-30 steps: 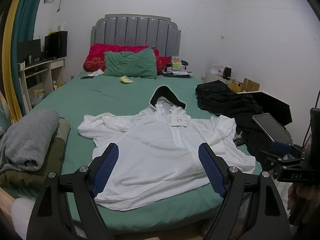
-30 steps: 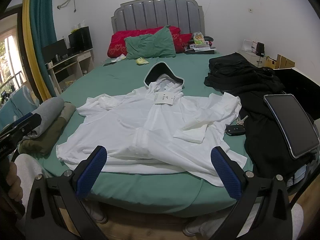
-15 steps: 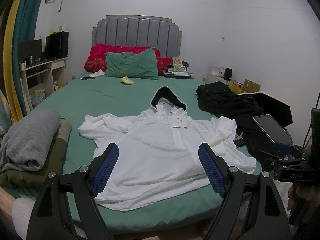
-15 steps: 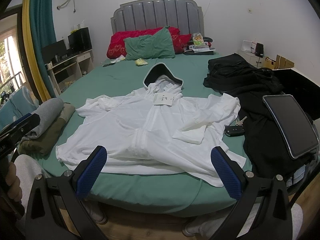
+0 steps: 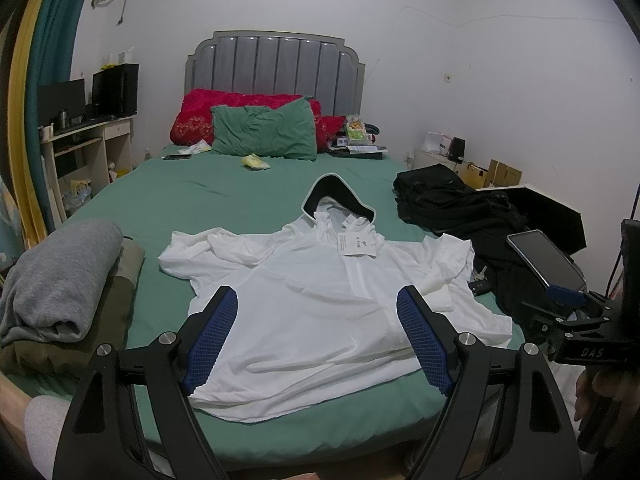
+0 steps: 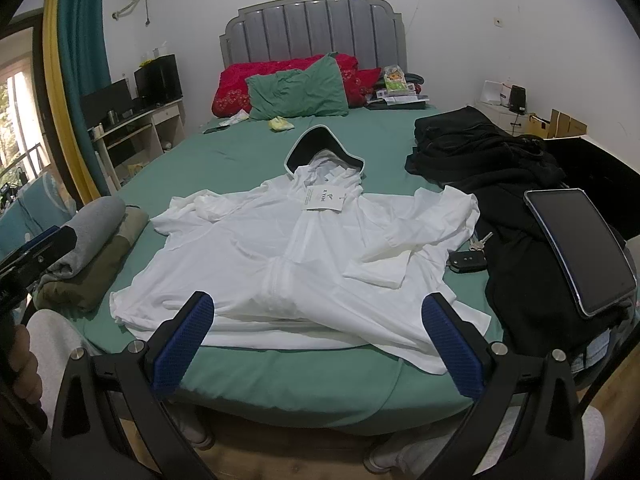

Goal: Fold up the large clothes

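A white hooded jacket [image 5: 320,304] lies spread at centre frame on the green bed [image 5: 224,196]; both tools, left [image 5: 318,340] and right [image 6: 316,344], still hover open, unmoved — folding not yet begun.

White-walled bedroom: grey padded headboard [image 6: 316,28], green-sheeted bed [image 6: 240,148], desk [image 6: 140,124] and teal curtain [image 6: 84,40] at left, wooden floor [image 6: 280,456] below.
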`<state>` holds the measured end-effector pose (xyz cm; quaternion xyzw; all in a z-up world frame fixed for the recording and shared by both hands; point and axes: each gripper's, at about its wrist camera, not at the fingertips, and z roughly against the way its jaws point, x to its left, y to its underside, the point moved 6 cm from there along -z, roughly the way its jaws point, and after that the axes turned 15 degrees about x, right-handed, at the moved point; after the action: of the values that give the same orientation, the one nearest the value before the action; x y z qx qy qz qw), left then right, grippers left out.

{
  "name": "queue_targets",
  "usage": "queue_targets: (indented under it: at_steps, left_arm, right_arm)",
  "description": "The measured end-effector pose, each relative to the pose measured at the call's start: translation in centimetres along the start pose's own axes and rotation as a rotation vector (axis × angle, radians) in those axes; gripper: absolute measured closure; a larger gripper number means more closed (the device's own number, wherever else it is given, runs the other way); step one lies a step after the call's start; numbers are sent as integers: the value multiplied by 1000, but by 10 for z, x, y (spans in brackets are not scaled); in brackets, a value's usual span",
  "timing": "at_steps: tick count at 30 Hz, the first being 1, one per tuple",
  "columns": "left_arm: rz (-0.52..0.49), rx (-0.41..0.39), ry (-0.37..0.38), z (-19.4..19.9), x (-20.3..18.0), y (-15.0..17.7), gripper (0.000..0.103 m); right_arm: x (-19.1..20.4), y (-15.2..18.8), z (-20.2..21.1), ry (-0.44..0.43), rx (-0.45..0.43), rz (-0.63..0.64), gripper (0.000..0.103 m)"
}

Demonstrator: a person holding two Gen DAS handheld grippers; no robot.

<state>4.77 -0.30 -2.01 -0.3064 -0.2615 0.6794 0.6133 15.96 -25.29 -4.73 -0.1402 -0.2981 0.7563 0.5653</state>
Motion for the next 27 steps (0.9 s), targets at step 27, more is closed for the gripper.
queue_targets:
  at_steps: [27]
  left_arm:
    - [-13,-2,-2,-1,3,-4,18]
  right_arm:
    - [-1,0,-2,3,4,0,1]
